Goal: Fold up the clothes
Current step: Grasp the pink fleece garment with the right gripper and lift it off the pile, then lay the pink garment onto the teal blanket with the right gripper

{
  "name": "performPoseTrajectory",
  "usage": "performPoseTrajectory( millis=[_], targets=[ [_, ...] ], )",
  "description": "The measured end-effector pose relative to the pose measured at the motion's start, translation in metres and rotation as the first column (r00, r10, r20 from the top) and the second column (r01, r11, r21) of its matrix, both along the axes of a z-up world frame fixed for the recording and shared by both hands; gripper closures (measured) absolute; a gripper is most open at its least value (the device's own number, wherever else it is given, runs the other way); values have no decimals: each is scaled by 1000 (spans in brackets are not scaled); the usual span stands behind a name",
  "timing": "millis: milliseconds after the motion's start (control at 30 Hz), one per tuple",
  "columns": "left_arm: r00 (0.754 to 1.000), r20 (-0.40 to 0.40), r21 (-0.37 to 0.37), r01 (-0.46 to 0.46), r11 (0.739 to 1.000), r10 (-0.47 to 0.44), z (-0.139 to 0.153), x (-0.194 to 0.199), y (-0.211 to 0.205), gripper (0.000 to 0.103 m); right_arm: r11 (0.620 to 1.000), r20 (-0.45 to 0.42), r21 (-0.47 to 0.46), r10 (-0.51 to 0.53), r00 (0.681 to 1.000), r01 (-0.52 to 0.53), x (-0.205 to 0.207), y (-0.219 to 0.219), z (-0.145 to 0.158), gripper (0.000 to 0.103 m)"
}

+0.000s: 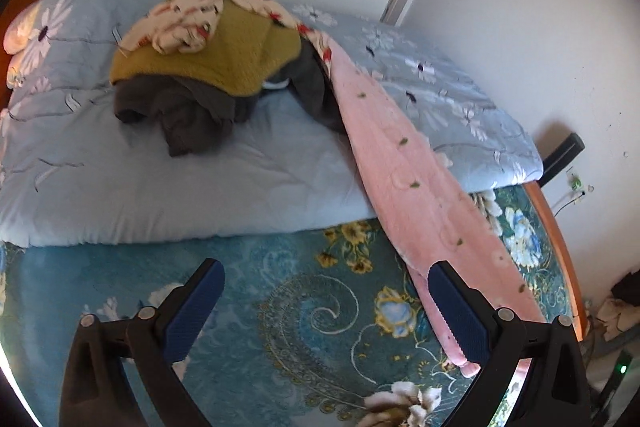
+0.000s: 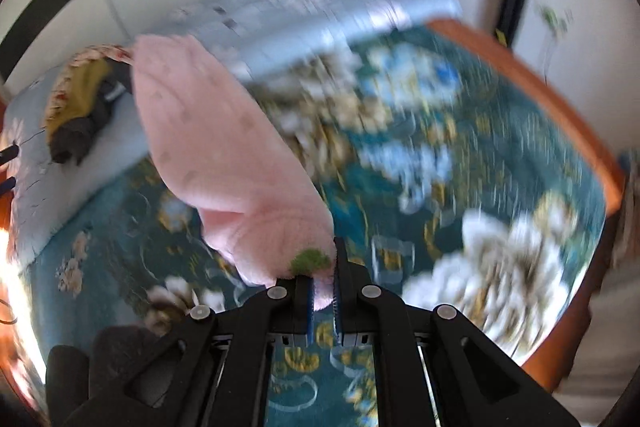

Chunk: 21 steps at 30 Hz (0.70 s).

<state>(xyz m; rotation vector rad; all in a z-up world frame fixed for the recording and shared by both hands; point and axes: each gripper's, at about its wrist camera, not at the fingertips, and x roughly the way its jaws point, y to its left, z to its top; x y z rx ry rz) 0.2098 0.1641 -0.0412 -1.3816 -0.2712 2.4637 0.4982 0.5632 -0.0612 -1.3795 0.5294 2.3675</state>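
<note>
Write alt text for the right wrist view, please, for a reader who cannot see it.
The right gripper is shut on a pink fleece garment that stretches back toward a clothes pile on a pale blue quilt. A motion-blurred teal floral bedspread lies beneath.

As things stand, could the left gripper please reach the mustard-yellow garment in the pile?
Probably yes: the left gripper is open and empty, and the mustard-yellow garment lies exposed across bare bedspread and quilt; only a floral cloth overlaps it.
</note>
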Motion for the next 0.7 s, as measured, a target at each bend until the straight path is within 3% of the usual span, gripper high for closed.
performPoseTrajectory(
  millis=[100,233,333,467,700],
  targets=[
    [1000,12,11,11,1000,-12,-5,3,9,0,997,-66,-76,29,997,-34,-1,-19,6,96],
    [999,-34,-15,30,999,-30,6,19,2,0,965,-153,-65,243,958,-256,-41,-80,31,96],
    [996,-84,-54,4,999,-8,20,37,-27,0,913,-215,-41,389,896,-406,-79,-129,44,96],
    [987,-134,-110,-106,988,91,33,60,-93,0,805,-244,-1,575,781,-593,-140,-216,51,96],
    [936,-163,-124,-334,934,313,30,119,-225,0,649,-218,-71,731,647,-757,-200,-343,27,96]
  ],
)
